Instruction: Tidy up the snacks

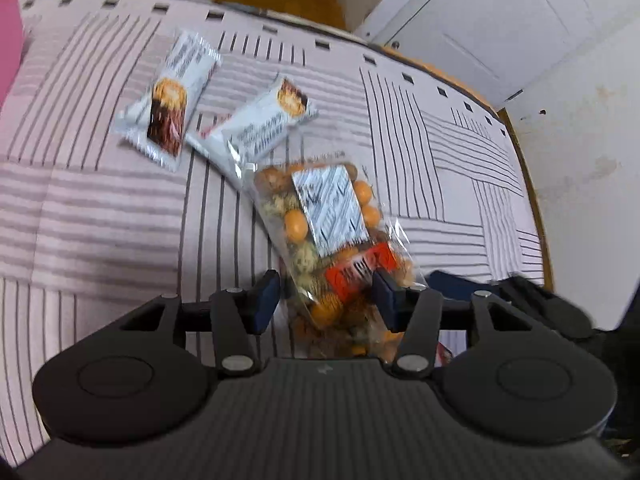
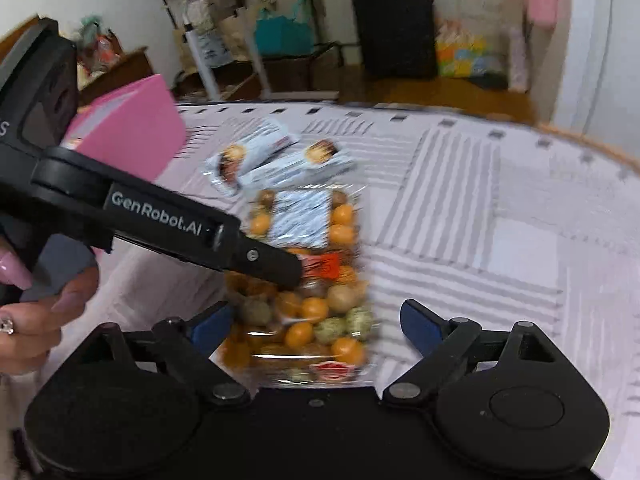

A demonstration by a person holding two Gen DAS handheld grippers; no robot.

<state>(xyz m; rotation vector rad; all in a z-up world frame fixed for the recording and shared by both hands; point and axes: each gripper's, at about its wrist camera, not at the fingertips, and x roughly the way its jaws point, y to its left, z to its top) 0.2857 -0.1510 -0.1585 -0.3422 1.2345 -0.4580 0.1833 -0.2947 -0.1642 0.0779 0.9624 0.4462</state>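
While the clear bag of mixed nuts [image 1: 332, 240] lies on the striped cloth [image 1: 100, 208], the left gripper [image 1: 326, 298] has its blue pads at the bag's sides (the right pad seems to press the plastic, though blur hides real contact). Wide apart, the right gripper [image 2: 308, 326] holds nothing, the bag's near end lying between its fingers. Two white snack bars [image 1: 168, 100] rest just beyond, beside a pink box [image 2: 132, 136].

Table with striped lilac cloth [image 1: 100, 208], two white snack bars [image 1: 168, 100] [image 1: 256, 128], clear nut bag [image 1: 332, 232], pink box [image 2: 132, 140]
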